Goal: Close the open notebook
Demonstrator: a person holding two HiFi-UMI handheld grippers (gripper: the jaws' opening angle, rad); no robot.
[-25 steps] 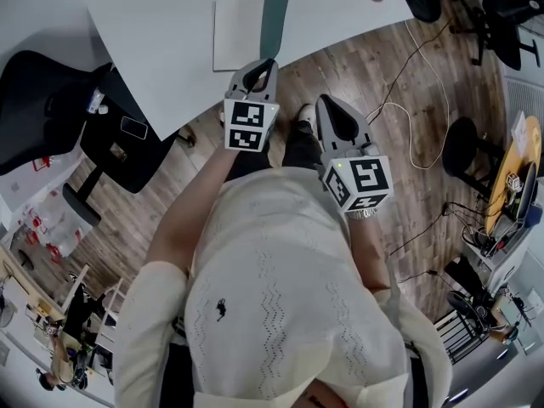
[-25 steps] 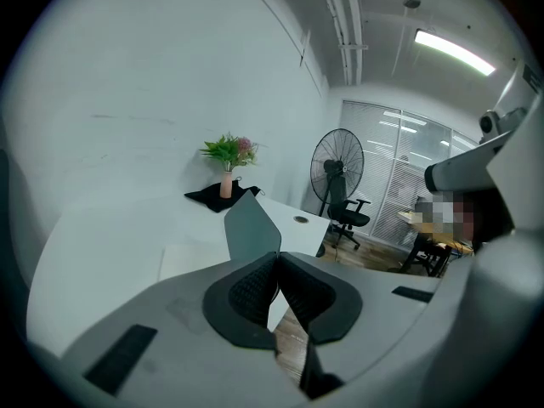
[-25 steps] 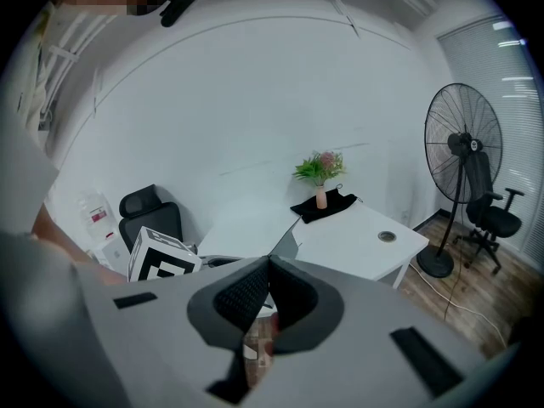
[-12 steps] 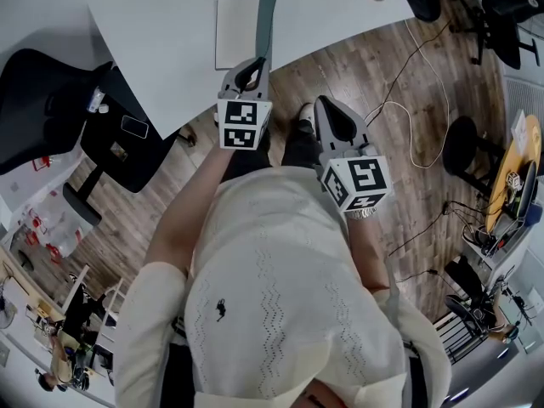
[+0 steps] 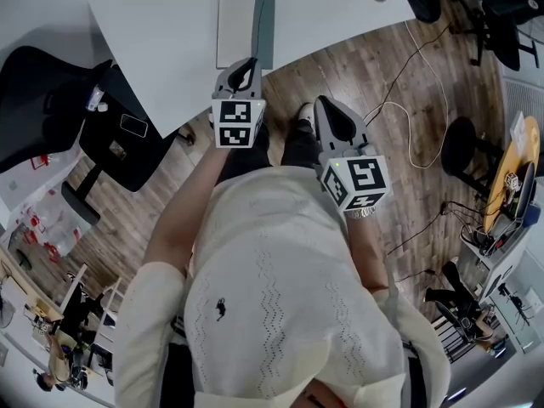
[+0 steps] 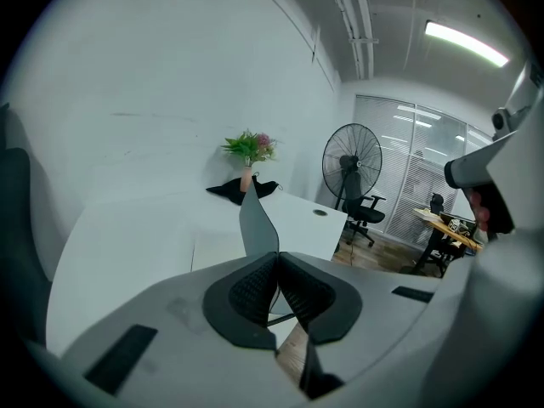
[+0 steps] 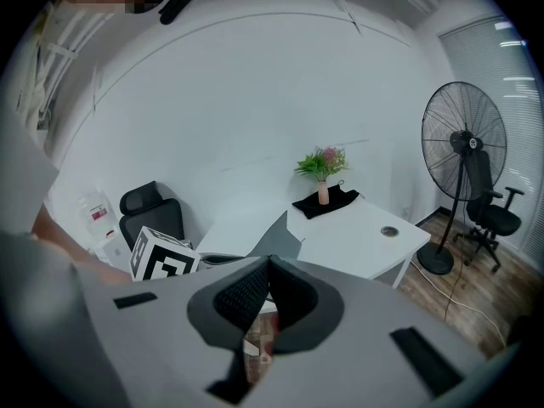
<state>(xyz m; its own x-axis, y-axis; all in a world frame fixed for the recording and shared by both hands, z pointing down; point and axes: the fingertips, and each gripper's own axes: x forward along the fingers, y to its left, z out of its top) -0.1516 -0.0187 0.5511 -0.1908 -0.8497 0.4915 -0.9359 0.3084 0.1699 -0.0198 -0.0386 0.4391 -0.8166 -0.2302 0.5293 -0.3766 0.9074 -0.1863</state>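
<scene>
The notebook lies on the white table (image 5: 161, 49), its white pages (image 5: 234, 31) flat and its grey-green cover (image 5: 264, 22) standing almost upright on edge. My left gripper (image 5: 248, 65) is at the cover's near corner, shut on it. In the left gripper view the cover (image 6: 257, 222) rises straight out from between the closed pads. My right gripper (image 5: 328, 116) hangs over the wooden floor just off the table's edge, shut with nothing in it. In the right gripper view the raised cover (image 7: 277, 238) shows beyond the pads, next to the left gripper's marker cube (image 7: 163, 258).
A black office chair (image 5: 47, 100) stands left of the table, with a phone (image 5: 134, 127) on a dark surface beside it. A vase of flowers (image 6: 247, 175) on a black cloth sits at the table's far end. A standing fan (image 6: 352, 155) and cables on the floor (image 5: 408, 117) lie to the right.
The left gripper has moved left with the cover in it. The cover has swung from leaning right to nearly upright. The right gripper has stayed put.
</scene>
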